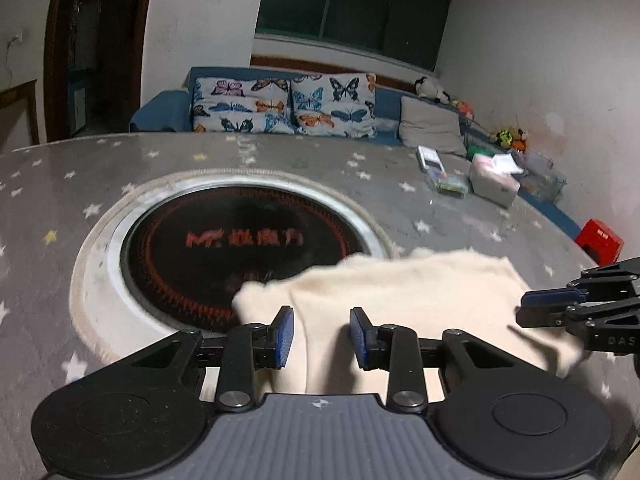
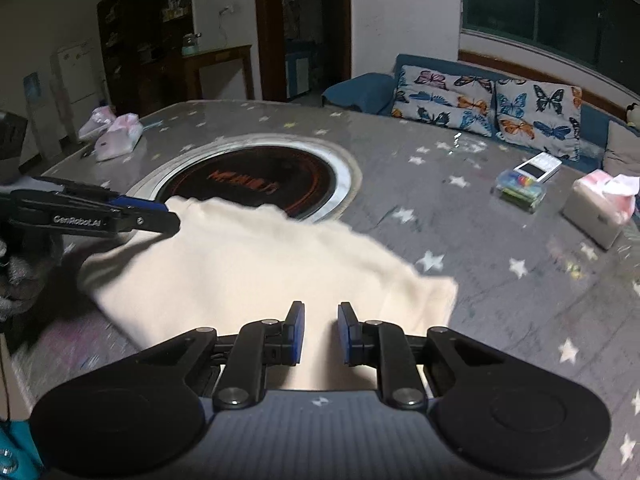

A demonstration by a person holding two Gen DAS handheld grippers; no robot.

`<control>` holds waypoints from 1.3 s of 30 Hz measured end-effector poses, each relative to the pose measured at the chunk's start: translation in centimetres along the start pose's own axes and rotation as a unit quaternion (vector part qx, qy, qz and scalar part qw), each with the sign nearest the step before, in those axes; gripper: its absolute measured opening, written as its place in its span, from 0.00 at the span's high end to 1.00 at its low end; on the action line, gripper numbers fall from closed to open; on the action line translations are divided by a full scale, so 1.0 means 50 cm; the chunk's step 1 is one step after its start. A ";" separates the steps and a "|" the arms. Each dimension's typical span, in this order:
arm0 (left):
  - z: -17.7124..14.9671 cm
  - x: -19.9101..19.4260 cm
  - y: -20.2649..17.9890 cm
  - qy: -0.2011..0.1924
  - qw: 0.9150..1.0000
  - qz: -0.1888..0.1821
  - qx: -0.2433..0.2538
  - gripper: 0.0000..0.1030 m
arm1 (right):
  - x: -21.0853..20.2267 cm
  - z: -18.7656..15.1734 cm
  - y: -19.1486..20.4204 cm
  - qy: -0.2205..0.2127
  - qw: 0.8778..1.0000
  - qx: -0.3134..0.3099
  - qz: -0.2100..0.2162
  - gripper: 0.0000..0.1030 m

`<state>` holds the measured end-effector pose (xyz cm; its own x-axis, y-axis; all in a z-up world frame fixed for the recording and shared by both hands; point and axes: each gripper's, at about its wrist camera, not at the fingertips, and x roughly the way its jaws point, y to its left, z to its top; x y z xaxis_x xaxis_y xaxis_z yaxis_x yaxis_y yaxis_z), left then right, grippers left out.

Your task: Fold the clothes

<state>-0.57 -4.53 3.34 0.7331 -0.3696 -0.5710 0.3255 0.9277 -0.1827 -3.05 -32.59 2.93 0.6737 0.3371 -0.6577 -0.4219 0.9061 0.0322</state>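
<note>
On the grey star-patterned surface (image 2: 460, 216), a cream garment (image 2: 256, 264) lay partly folded, its far edge overlapping the rim of the round black heater plate (image 2: 256, 180) set into the middle. Left gripper (image 1: 322, 336): jaws moderately parted, with a ridge of the cream cloth rising between the blue pads (image 1: 285, 334); whether the pads pressed on that cloth could not be told from the left wrist view. In the right wrist view the same gripper entered from the left edge, its tips at the garment's far left corner. Right gripper (image 2: 321, 332): jaws narrowly parted, cream cloth lying between and beneath them near the garment's near right edge (contact with the pads likewise could not be judged). In the left wrist view this gripper appeared at the right edge, its tips at the garment's right border.

Background objects, well apart from the garment: a white tissue box (image 2: 596, 212) with pink tissue showing, a clear case of coloured items (image 2: 520, 190) and a flat white box (image 2: 538, 168) just beside it, all on the surface's right side; two pink-and-white packets (image 2: 116, 136) at its far left. Beyond stood a blue sofa (image 2: 360, 88) bearing butterfly-print cushions (image 2: 488, 100) beneath a dark window (image 2: 552, 12).
</note>
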 end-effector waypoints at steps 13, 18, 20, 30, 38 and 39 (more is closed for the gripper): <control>0.038 0.108 0.016 0.030 0.999 0.005 -0.016 0.69 | 0.099 0.041 -0.068 0.007 0.999 0.049 -0.019 0.86; 0.040 0.070 0.014 0.010 1.000 0.009 -0.012 0.69 | 0.060 0.039 -0.057 -0.002 0.999 0.035 -0.023 0.85; 0.035 0.047 0.010 0.005 1.000 0.006 -0.007 0.69 | 0.036 0.031 -0.049 -0.002 0.999 0.026 -0.022 0.84; -0.022 -0.045 -0.019 -0.007 0.999 0.002 0.037 0.68 | -0.076 -0.048 0.006 0.024 1.000 -0.004 -0.010 0.84; -0.047 -0.065 -0.013 0.001 0.999 0.022 0.036 0.68 | -0.105 -0.073 0.001 0.022 0.999 0.008 -0.033 0.84; -0.047 -0.070 -0.013 -0.001 0.999 0.022 0.034 0.68 | -0.110 -0.069 0.003 0.013 0.999 0.008 -0.031 0.84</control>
<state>-4.77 -3.70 3.58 0.7489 -0.3278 -0.5759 0.3314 0.9379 -0.1028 -8.93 -35.21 3.96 0.6820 0.2746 -0.6778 -0.3710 0.9286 0.0029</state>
